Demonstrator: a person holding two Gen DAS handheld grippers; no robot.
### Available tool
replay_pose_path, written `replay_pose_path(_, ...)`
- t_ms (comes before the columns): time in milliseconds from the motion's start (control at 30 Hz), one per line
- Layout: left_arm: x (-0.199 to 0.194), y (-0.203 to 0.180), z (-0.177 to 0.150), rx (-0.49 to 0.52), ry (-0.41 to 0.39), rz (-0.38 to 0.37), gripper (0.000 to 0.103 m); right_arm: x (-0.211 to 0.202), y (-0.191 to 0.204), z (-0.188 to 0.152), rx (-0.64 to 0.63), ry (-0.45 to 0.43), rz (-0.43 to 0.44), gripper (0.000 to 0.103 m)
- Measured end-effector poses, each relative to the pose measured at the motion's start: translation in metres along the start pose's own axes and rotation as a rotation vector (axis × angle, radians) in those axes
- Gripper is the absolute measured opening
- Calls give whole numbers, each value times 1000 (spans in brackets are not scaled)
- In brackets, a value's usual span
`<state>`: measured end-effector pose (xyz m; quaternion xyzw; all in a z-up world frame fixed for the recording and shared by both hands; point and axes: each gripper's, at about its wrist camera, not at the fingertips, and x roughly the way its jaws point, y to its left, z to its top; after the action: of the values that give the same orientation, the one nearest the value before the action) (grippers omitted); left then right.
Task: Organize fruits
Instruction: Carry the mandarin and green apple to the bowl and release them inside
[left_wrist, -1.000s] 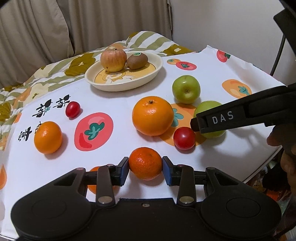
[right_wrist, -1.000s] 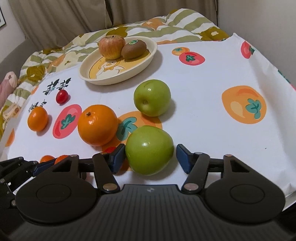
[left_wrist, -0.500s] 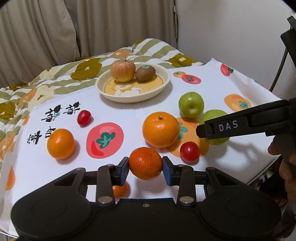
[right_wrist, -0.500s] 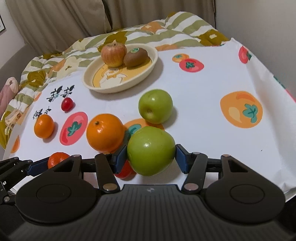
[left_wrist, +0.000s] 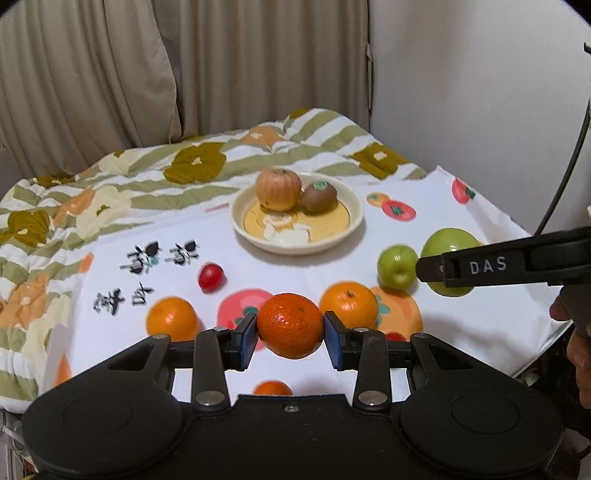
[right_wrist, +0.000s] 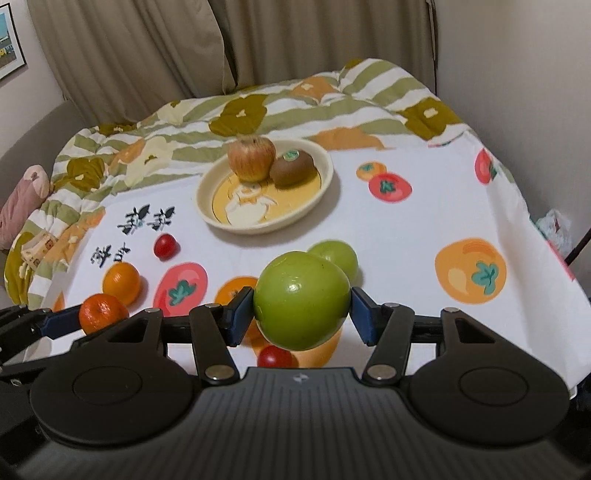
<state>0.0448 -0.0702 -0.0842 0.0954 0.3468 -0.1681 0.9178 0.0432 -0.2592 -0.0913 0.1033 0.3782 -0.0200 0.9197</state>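
Observation:
My left gripper (left_wrist: 290, 338) is shut on a mandarin (left_wrist: 290, 325) and holds it above the cloth. My right gripper (right_wrist: 302, 312) is shut on a large green apple (right_wrist: 301, 299), also lifted; it shows at the right of the left wrist view (left_wrist: 448, 243). A cream plate (left_wrist: 351, 218) at the back holds a red apple (left_wrist: 277, 189) and a kiwi (left_wrist: 318, 196). On the cloth lie a smaller green apple (left_wrist: 397, 266), a big orange (left_wrist: 349, 304), another orange (left_wrist: 171, 323), a cherry tomato (left_wrist: 211, 277) and a small mandarin (left_wrist: 272, 388).
A second cherry tomato (right_wrist: 275, 357) lies under the right gripper. The white fruit-print cloth (right_wrist: 406, 229) covers the table over a striped quilt (right_wrist: 258, 107). Curtains and a wall stand behind. The table edge drops off at the right.
Both grippers have risen from the cloth with their fruit held. The plate now sits further off and lower in both views.

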Motion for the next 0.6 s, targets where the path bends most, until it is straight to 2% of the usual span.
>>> replay_pose_path(300, -5, 25, 37, -4, -45, 30, 42, -9, 6, 37, -26, -44, 26, 71)
replay_pose_path(600, 30, 41, 78, -60, -31, 48, 42, 26, 1, 78, -70, -37, 68, 71)
